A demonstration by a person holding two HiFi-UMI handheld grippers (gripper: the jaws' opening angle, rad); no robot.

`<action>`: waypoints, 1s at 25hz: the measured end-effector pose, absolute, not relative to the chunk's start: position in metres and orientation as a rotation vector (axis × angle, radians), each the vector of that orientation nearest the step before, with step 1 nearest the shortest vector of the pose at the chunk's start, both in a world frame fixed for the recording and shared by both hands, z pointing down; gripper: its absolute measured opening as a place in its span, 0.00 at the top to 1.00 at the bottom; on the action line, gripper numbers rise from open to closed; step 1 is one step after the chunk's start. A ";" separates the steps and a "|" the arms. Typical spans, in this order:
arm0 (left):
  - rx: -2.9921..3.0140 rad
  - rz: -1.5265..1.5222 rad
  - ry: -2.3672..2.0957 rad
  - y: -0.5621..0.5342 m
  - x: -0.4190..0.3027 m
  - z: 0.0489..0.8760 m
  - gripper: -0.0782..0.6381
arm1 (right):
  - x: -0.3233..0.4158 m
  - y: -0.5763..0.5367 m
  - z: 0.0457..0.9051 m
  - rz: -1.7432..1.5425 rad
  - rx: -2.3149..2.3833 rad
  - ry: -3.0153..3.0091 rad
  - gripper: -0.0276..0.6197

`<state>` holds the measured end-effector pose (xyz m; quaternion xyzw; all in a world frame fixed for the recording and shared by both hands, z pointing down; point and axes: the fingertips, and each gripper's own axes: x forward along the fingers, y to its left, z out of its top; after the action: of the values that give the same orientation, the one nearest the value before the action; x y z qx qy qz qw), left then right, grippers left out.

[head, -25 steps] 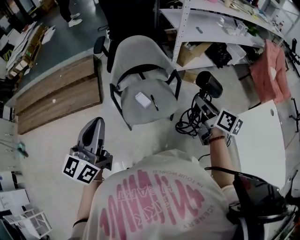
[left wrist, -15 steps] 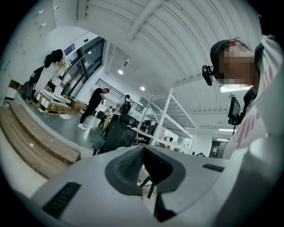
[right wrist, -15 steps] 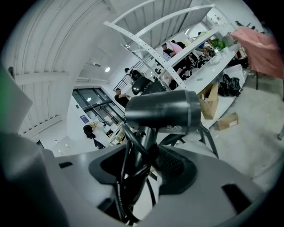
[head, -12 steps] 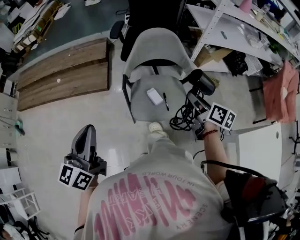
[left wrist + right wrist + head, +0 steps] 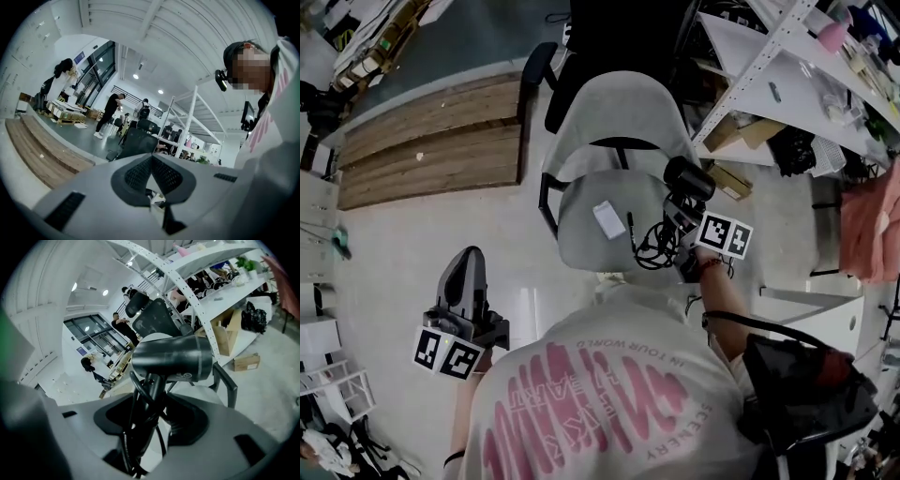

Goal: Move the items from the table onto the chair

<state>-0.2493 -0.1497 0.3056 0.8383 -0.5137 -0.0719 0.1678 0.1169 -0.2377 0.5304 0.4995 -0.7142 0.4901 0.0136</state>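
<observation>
Swinging the hair dryer (image 5: 687,178) in with my right gripper (image 5: 678,214) clamped on its handle and cord, I've gone from beside the chair (image 5: 581,239) to over its seat edge, left gripper (image 5: 469,258) shut and empty, so basically lower and release.

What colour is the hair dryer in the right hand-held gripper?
Black hair dryer, clearest in the right gripper view.

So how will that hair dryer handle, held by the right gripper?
The hair dryer is gripped by its handle in the right gripper, barrel on top: probably top-heavy, may pivot. Its cord hangs in loose loops: floppy, likely to snag. Round barrel could roll on the chair.
</observation>
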 end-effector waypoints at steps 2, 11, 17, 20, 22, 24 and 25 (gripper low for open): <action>2.376 -0.178 -1.451 -0.166 -0.234 0.309 0.88 | 0.117 -0.250 0.547 1.526 1.506 -2.192 0.62; 2.186 -0.038 -1.531 -0.190 -0.222 0.331 0.88 | 0.124 -0.279 0.649 1.555 1.317 -1.935 0.62; 2.009 0.075 -1.677 -0.180 -0.242 0.342 0.88 | 0.115 -0.292 0.717 1.589 1.247 -1.756 0.62; 1.966 0.118 -1.700 -0.179 -0.241 0.346 0.88 | 0.115 -0.301 0.739 1.566 1.219 -1.703 0.62; 1.945 0.134 -1.709 -0.179 -0.240 0.349 0.88 | 0.118 -0.307 0.749 1.538 1.193 -1.660 0.62; 1.913 0.134 -1.722 -0.179 -0.240 0.352 0.88 | 0.121 -0.304 0.759 1.525 1.159 -1.610 0.62; 1.897 0.135 -1.727 -0.179 -0.240 0.354 0.88 | 0.121 -0.298 0.765 1.527 1.144 -1.584 0.62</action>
<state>-0.2398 -0.1789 0.3536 0.7085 -0.6448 0.0504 0.2824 0.1212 -0.2984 0.7646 0.4362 -0.6042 0.5823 0.3249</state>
